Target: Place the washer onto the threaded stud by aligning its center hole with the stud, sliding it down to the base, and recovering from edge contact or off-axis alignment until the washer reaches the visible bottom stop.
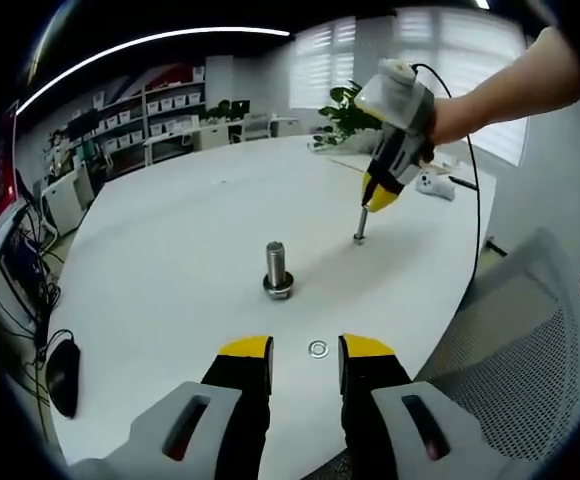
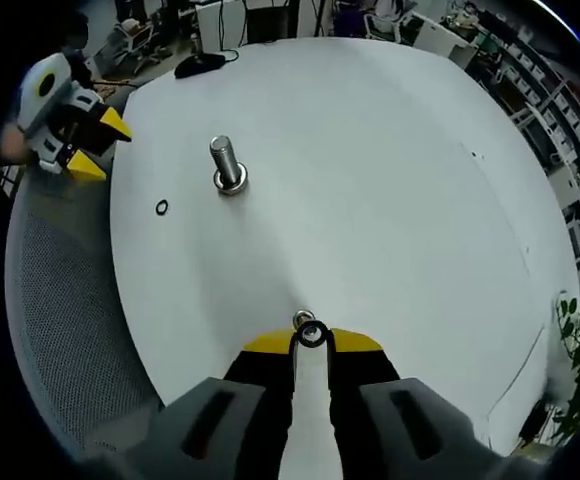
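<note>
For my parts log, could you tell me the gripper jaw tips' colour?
Yellow, clearest in the left gripper view on the left gripper.

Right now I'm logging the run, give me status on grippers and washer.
Left gripper open, a washer on the table between its jaws. Right gripper shut on a second washer over the small stud. Large bolt stands apart.

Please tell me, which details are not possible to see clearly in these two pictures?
- Right gripper view: whether the small dark ring at the right tool already sits over the small steel stud; the yellow tips cover the stud's base.
- Left gripper view: that ring is hidden inside the right tool.
- Left gripper view: the thin loose washer is too small to show detail.
- Both views: threads of the large steel bolt are blurred.
</note>
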Tool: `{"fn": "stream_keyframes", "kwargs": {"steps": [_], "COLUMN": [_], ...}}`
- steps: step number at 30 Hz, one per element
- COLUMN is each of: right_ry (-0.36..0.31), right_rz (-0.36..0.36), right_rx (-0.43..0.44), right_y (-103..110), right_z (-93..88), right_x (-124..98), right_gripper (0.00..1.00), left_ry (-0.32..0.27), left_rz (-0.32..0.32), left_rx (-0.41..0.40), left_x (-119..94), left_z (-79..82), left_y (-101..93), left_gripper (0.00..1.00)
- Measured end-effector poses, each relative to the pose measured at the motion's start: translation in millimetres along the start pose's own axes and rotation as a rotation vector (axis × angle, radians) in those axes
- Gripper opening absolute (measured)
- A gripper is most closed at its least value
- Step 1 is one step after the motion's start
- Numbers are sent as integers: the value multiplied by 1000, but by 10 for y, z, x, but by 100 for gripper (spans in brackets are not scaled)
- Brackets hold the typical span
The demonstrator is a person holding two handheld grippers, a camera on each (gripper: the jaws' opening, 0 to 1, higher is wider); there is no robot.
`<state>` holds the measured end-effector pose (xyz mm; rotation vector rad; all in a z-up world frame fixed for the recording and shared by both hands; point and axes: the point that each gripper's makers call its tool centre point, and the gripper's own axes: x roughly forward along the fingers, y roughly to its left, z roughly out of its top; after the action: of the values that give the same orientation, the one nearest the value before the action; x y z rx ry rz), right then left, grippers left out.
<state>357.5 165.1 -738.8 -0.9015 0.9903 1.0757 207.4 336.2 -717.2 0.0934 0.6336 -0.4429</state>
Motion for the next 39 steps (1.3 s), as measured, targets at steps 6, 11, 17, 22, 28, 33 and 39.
{"fn": "stream_keyframes", "kwargs": {"steps": [6, 11, 17, 22, 28, 33, 39], "right_ry": [1, 11, 27, 44, 74, 82, 93], "right_rz": [9, 17, 30, 42, 57, 62, 65], "right_rx": [3, 2, 1, -4, -23, -27, -25], "right_y": [22, 29, 42, 41, 51, 52, 68], "right_z": [4, -9, -35, -65, -116, -137, -164], "right_x": [21, 72, 140, 217, 301, 348, 420], "right_gripper": [14, 14, 14, 14, 14, 14, 14], "left_ry": [3, 4, 8, 11, 13, 17, 20], "left_rz": [0, -2, 0, 1, 0, -4, -3], "left_rx": [0, 1, 1, 0, 0, -1, -2], "left_x": [-3, -4, -4, 0, 0, 8, 9], "left_z": [-3, -8, -23, -30, -32, -41, -45], "left_y": [-4, -11, -4, -1, -2, -9, -3], "left_gripper": [24, 24, 24, 24, 24, 24, 24]}}
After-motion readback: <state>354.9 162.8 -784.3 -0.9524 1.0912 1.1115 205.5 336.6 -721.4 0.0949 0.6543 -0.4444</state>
